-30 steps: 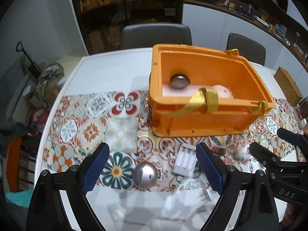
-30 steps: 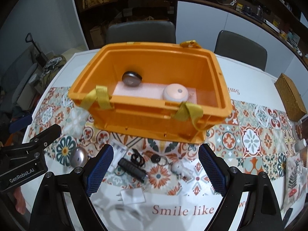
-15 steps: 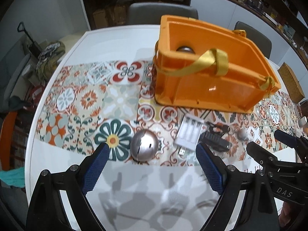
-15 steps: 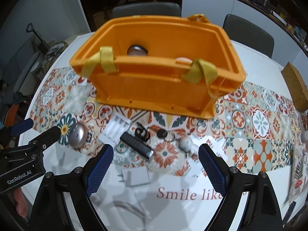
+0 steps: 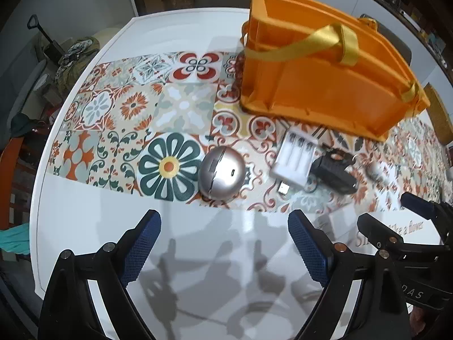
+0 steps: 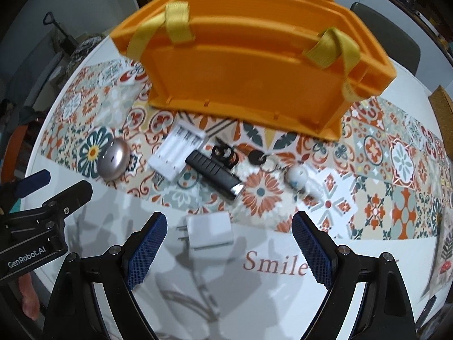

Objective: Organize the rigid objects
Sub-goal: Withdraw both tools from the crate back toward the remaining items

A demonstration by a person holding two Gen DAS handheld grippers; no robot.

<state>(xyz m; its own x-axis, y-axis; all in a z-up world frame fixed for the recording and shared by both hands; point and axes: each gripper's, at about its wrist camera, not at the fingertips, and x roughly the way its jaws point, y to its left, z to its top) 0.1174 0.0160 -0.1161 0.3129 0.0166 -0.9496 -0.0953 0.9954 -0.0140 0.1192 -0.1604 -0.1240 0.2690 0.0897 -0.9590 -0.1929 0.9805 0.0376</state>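
An orange crate point(image 5: 325, 79) point(image 6: 249, 65) with yellow strap handles stands on the patterned table runner. In front of it lie a round silver gadget point(image 5: 221, 172) point(image 6: 113, 158), a white battery charger point(image 5: 296, 160) point(image 6: 179, 150), a black flashlight point(image 5: 334, 174) point(image 6: 216, 174), a black clip point(image 6: 223, 153), a key ring point(image 6: 259, 157), a small white figure point(image 6: 297, 176) and a white plug adapter point(image 6: 209, 232). My left gripper point(image 5: 223, 243) hovers open just short of the silver gadget. My right gripper point(image 6: 228, 248) is open with the adapter between its fingers, untouched.
The white table point(image 5: 198, 277) carries the tiled runner point(image 5: 127, 119) and the printed word "Smile" point(image 6: 274, 265). Grey chairs point(image 6: 388, 34) stand behind the crate. A woven box point(image 6: 443, 104) sits at the right edge. Clutter lies on the floor at the left point(image 5: 76, 53).
Both grippers have come down and tilted steeper toward the table; the small objects now look larger and nearer, and the crate's inside has dropped out of sight. Both stayed open.
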